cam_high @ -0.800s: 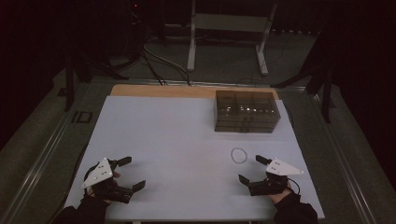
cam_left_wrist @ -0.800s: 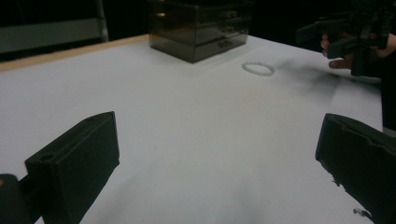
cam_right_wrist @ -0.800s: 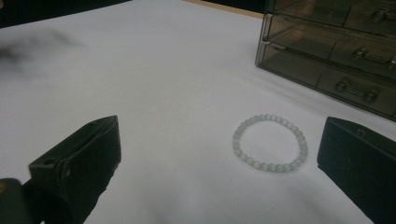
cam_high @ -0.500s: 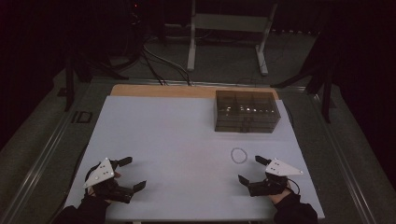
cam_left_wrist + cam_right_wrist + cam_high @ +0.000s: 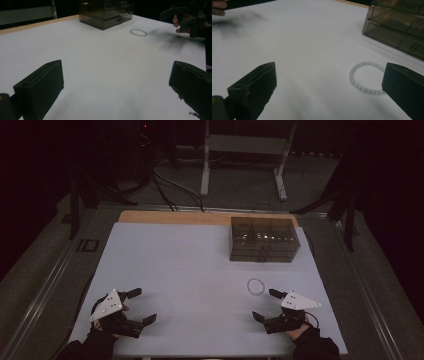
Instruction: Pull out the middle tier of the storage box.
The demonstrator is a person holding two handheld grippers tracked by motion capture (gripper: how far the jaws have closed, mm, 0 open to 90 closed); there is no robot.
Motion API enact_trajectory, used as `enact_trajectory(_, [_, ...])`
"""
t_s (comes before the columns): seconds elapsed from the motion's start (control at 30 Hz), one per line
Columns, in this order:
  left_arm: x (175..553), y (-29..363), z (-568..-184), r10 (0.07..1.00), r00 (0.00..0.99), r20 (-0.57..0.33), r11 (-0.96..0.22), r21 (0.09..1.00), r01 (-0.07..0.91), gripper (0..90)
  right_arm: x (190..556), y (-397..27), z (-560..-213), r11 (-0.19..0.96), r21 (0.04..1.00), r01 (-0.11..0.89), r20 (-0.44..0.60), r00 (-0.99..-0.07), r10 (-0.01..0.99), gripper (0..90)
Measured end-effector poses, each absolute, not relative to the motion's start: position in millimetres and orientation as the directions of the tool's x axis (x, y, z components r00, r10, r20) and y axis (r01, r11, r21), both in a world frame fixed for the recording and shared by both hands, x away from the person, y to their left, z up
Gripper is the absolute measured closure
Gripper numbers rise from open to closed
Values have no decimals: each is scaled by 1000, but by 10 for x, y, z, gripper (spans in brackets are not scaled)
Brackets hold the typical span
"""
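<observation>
Both hand-held grippers, left (image 5: 136, 308) and right (image 5: 265, 305), gape empty; your right may nudge the bracelet (image 5: 255, 286) away.

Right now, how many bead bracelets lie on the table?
1. The bead bracelet lies on the white table, between the drawer box and the right gripper.

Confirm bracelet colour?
White, pale beads; the bracelet shows best in the right gripper view, on the white table.
</observation>
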State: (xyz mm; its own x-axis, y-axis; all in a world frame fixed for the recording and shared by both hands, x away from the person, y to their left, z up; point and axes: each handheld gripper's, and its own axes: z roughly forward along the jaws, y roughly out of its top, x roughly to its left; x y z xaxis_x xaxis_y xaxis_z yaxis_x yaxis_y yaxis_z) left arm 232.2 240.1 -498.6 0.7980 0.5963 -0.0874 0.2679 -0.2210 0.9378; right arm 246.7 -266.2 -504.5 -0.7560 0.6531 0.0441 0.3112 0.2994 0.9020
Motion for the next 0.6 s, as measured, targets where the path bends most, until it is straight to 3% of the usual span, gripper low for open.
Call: enact_trajectory(0.6, [2331, 2385, -4968, 597, 798, -80, -212, 944, 253, 11, 2396, -2616, -4876, 320, 909, 268, 5, -774, 633, 0])
